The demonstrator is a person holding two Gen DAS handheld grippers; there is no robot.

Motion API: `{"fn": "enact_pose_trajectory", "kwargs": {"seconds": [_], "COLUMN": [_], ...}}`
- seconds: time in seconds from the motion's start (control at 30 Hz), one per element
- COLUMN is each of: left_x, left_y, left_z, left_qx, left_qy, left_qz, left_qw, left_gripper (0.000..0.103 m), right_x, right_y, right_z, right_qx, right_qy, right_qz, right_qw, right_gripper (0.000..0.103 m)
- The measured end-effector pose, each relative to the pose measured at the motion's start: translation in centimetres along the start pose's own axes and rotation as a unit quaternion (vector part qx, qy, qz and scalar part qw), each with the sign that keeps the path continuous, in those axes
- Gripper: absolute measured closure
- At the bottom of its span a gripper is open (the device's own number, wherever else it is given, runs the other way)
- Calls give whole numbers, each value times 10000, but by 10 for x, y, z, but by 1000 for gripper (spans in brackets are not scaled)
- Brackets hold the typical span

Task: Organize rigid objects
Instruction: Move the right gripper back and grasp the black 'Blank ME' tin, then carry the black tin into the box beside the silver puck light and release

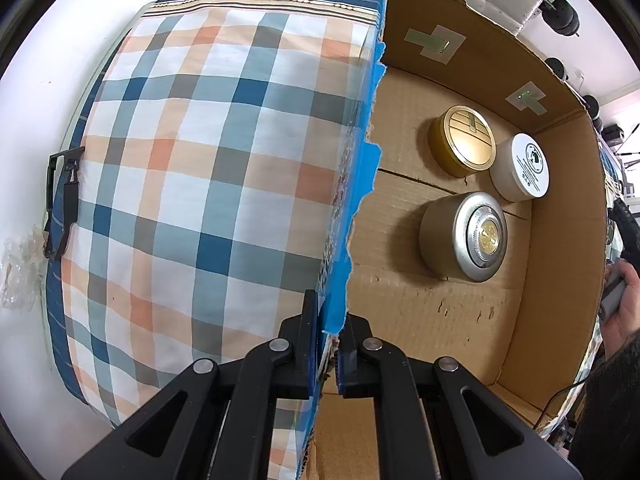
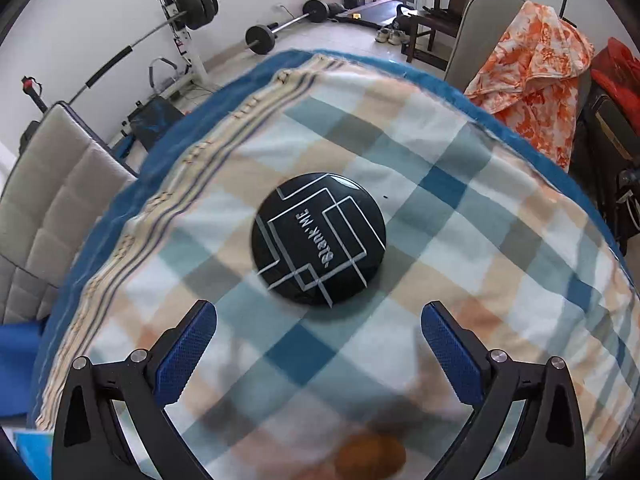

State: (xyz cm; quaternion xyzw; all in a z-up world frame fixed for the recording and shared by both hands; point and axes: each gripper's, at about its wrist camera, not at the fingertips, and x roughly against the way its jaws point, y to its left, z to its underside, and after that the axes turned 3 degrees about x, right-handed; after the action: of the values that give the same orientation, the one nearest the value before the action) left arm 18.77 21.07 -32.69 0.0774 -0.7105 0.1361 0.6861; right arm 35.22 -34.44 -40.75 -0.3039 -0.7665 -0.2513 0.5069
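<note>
My left gripper (image 1: 329,344) is shut on the blue-taped edge of a cardboard box (image 1: 362,216). Inside the box lie a gold round tin (image 1: 462,142), a white round jar (image 1: 520,168) and a silver round puck light (image 1: 466,236). In the right wrist view a black round compact (image 2: 319,239) with silver lines and lettering lies on the checked cloth (image 2: 460,240). My right gripper (image 2: 318,344) is open and empty, just short of the compact, with its fingers either side of it.
The checked cloth (image 1: 208,184) covers the table beside the box. A blurred orange-brown object (image 2: 370,456) lies close under the right gripper. Chairs (image 2: 60,184), an orange patterned cloth (image 2: 532,68) and barbells (image 2: 264,36) stand beyond the table's far edge.
</note>
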Motion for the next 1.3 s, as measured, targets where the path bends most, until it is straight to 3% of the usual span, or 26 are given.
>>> {"fn": "enact_pose_trajectory", "kwargs": {"seconds": [0.1, 0.2, 0.4, 0.47, 0.5, 0.53, 0.6, 0.67, 0.73, 0.8, 0.9, 1.07, 1.13, 1.2, 1.3], "left_x": [0, 0, 1, 1, 1, 0, 0, 0, 0, 0, -1, -1, 0, 0, 0], "left_y": [1, 3, 3, 3, 3, 3, 2, 1, 1, 1, 3, 5, 5, 5, 6], "left_z": [1, 1, 0, 0, 0, 0, 0, 0, -1, 0, 0, 0, 0, 0, -1], "left_qx": [53, 77, 61, 43, 28, 24, 12, -1, 4, 31, 72, 114, 107, 90, 64], "left_qy": [-15, -20, -17, -9, -10, -8, -1, 3, 3, -6, -15, -9, 2, 14, 18], "left_qz": [19, 37, 23, 7, 1, 3, 0, -6, -14, -2, 29, 76, 92, 94, 91], "left_qw": [10000, 10000, 10000, 10000, 10000, 10000, 10000, 10000, 10000, 10000, 10000, 9999, 9999, 9999, 9999], "left_gripper": [98, 98, 98, 98, 98, 98, 98, 98, 98, 98, 98, 98, 98, 98, 98], "right_x": [-20, -34, -24, -16, -11, -9, -4, 5, 12, 19, 3, -32, -43, -44, -44], "right_y": [3, 7, 10, 20, 23, 29, 37, 32, 26, 19, 14, 18, 24, 31, 38], "right_z": [-10, -17, -9, 4, 12, 21, 40, 47, 40, 24, 0, -17, -19, -21, -16], "right_qx": [74, 232, 622, 961, 1114, 1325, 1697, 1630, 1485, 1144, 606, 84, 234, 559, 1097], "right_qy": [84, 207, 306, 528, 661, 881, 1353, 1553, 1375, 891, 658, 617, 734, 573, 693], "right_qz": [35, 160, -220, -397, -547, -716, -883, -1090, -869, -932, -724, -405, -321, -165, -177], "right_qw": [9999, 9994, 9974, 9932, 9901, 9847, 9722, 9682, 9754, 9850, 9934, 9972, 9965, 9967, 9914], "right_gripper": [3, 30, 36, 50, 70, 71, 71, 64, 28, 8, 7, 8, 16, 24, 25]}}
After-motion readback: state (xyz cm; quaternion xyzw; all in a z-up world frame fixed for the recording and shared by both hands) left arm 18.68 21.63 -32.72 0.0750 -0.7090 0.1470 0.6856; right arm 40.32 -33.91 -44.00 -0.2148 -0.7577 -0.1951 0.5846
